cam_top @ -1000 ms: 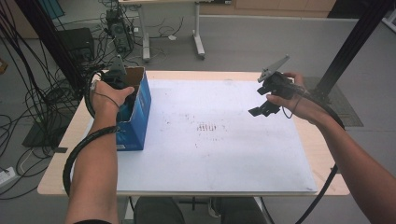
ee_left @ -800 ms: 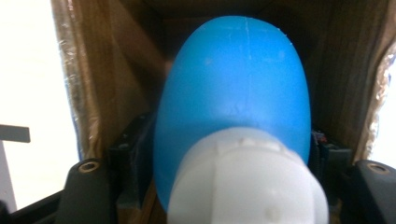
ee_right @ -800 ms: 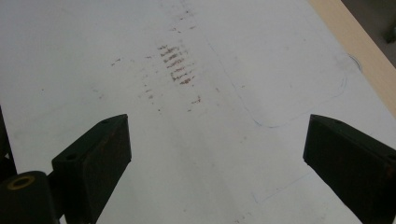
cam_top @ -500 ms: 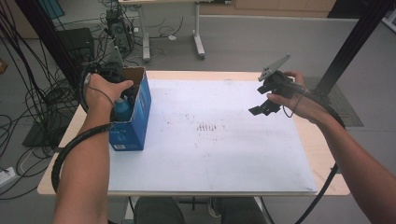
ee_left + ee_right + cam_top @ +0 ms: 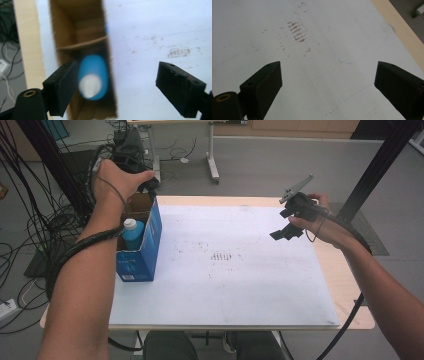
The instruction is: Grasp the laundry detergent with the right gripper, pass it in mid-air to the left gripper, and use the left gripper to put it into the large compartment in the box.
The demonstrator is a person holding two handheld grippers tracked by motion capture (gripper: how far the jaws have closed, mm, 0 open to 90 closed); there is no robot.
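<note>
An open-topped blue cardboard box (image 5: pixel 145 245) stands at the table's left side. A blue bottle with a white cap (image 5: pixel 133 232) stands upright inside it. My left gripper (image 5: pixel 142 177) is held above the box's far end. In the left gripper view it is open (image 5: pixel 117 67), looking down into the box (image 5: pixel 75 30) at the bottle (image 5: pixel 93 77), with nothing between the jaws. My right gripper (image 5: pixel 287 227) hovers over the table's right side. It is open (image 5: pixel 329 66) above bare white sheet.
A white sheet (image 5: pixel 240 285) covers most of the wooden table (image 5: pixel 350 290), with dark smudges (image 5: pixel 222 256) near its middle. Cables (image 5: pixel 30 235) lie on the floor at left. Another table's legs (image 5: pixel 212 160) stand behind, and a black post (image 5: pixel 372 170) rises at right.
My left hand has risen and drawn back from over the box toward its far end, uncovering the bottle that stays inside. The right gripper has held still.
</note>
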